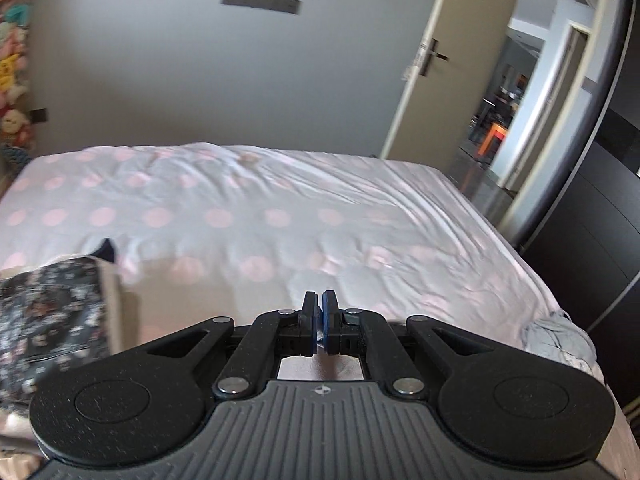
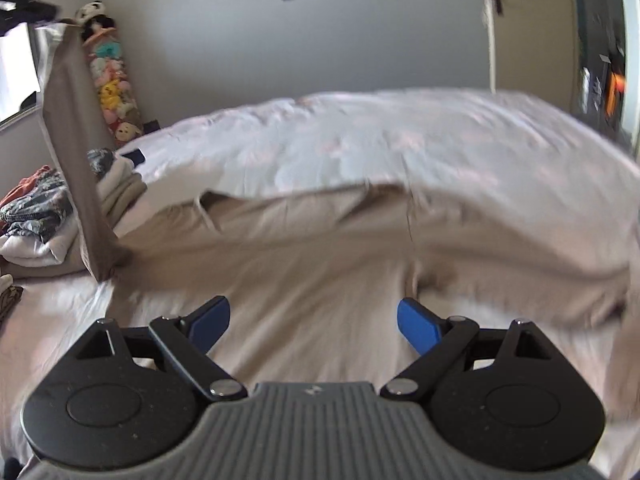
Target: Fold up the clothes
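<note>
A beige garment [image 2: 320, 256] lies spread across the bed in the right wrist view. One strip of it [image 2: 76, 152] rises steeply to the upper left, out of frame. My right gripper [image 2: 314, 326] is open and empty just above the beige cloth. My left gripper [image 1: 319, 320] is shut; a sliver of cloth shows between its pads, and beige fabric [image 1: 320, 370] hangs below it, over the bed.
The bed [image 1: 280, 216] has a white sheet with pink dots. A stack of folded clothes [image 2: 44, 216] sits at the left, with a dark floral piece [image 1: 48, 312]. A crumpled grey garment [image 1: 560, 340] lies at the bed's right edge. An open door [image 1: 432, 60] stands beyond.
</note>
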The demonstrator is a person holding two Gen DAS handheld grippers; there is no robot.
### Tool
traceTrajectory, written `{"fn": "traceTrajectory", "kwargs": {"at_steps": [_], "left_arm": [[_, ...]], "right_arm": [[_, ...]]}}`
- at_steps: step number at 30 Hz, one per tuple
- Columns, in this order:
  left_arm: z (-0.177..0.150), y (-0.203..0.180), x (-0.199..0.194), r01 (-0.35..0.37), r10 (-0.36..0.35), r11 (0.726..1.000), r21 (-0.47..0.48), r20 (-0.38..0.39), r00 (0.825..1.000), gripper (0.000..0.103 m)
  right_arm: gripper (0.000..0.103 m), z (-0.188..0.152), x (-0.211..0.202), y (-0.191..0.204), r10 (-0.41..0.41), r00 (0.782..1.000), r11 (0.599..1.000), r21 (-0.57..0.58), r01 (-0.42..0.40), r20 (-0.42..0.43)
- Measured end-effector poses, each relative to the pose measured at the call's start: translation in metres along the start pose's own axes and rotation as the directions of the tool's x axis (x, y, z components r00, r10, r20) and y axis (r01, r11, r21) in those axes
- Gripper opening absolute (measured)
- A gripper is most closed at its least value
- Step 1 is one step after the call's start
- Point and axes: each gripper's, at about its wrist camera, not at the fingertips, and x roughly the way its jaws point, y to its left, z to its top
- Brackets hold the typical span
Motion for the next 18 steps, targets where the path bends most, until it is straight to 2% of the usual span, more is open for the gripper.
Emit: {"fn": "traceTrajectory", "kwargs": {"at_steps": [4,7,9,11,14,18], "left_arm": [[-0.013,-0.031,0.057,0.062,-0.059,0.997,0.035,-0.083,0.995,0.001],[-0.028,-0.049,0.101,0.102,-0.093,0.993,0.052,-0.153,0.984,0.001],[-0.041,-0.057,0.132,0.12,-0.107,0.991,0.055,-0.204,0.973,0.001],[-0.053,-0.062,0.16,0.136,-0.118,0.989,0.057,-0.248,0.962,0.001],[-0.073,-0.071,0.202,0.158,-0.132,0.986,0.06,-0.312,0.941,0.001],[-0.098,-0.082,0.249,0.171,-0.133,0.983,0.067,-0.388,0.912,0.001]], "right_arm": [[0.092,0.025,0.03,-0.009,-0.029,0.998,0.999,-0.021,0.03,0.049],[0.088,0.027,0.048,-0.016,-0.043,0.996,0.997,-0.053,0.047,0.08],[0.081,0.02,0.059,-0.023,-0.054,0.996,0.997,-0.06,0.058,0.068],[0.063,0.013,0.071,-0.033,-0.056,0.998,0.997,-0.059,0.057,0.024],[0.054,0.006,0.084,-0.045,-0.042,0.998,0.998,-0.057,0.039,-0.046],[0.043,0.005,0.094,-0.056,-0.006,0.997,1.0,-0.01,0.005,-0.074]]}}
